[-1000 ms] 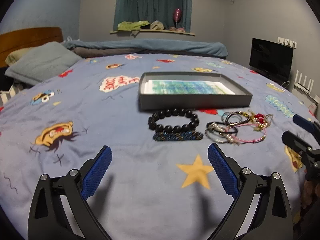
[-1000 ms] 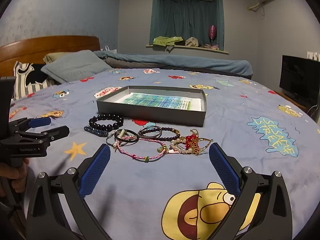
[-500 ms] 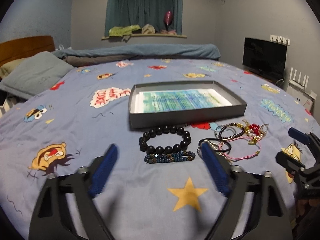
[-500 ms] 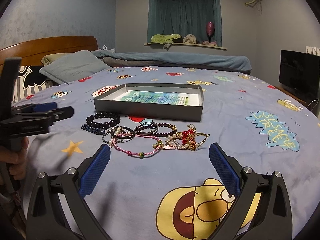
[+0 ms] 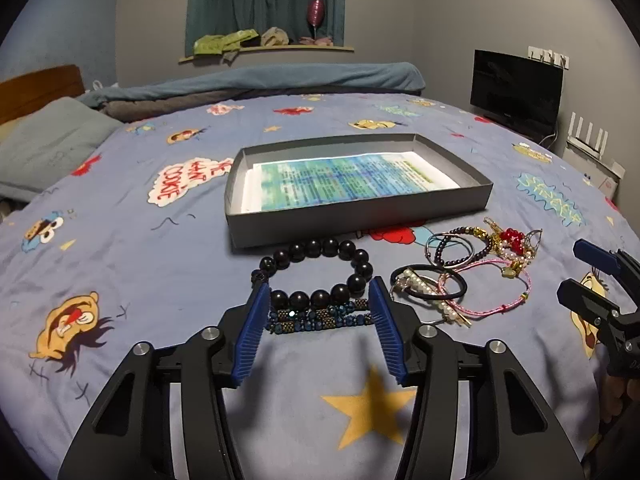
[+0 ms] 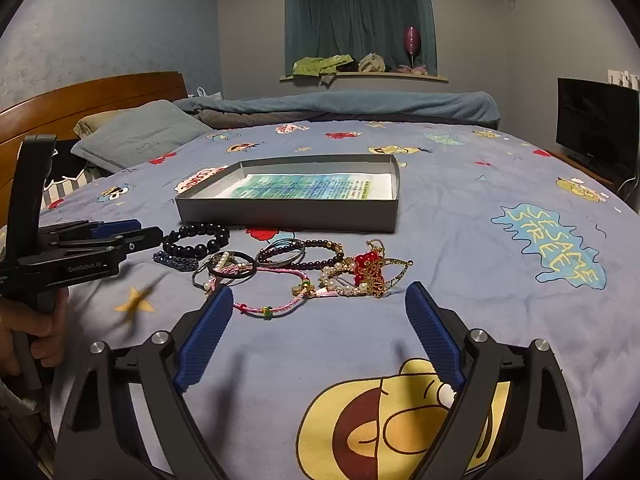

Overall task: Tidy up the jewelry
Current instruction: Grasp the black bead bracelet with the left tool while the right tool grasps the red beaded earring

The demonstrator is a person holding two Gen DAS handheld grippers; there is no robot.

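Observation:
A black bead bracelet (image 5: 316, 270) and a blue beaded band (image 5: 318, 317) lie on the bedspread in front of a grey box lid (image 5: 360, 216) lined with printed paper. My left gripper (image 5: 320, 304) is open, its blue pads either side of the band and the bracelet's near beads. To the right lies a tangle of thin bracelets, hair ties and a red-and-gold piece (image 5: 472, 268). My right gripper (image 6: 320, 312) is open and empty, just short of that tangle (image 6: 320, 272). The left gripper (image 6: 132, 236) also shows in the right wrist view beside the black bracelet (image 6: 196, 238).
The bed carries a cartoon-print blue sheet (image 6: 520, 280). A pillow (image 6: 140, 136) and wooden headboard (image 6: 80, 96) are at the left, a rolled duvet (image 6: 340, 106) at the back. A television (image 6: 596, 124) stands at the right.
My left gripper has moved forward and down to the black bracelet and blue band, and its jaws have narrowed around them. My right gripper has edged a little closer to the tangle.

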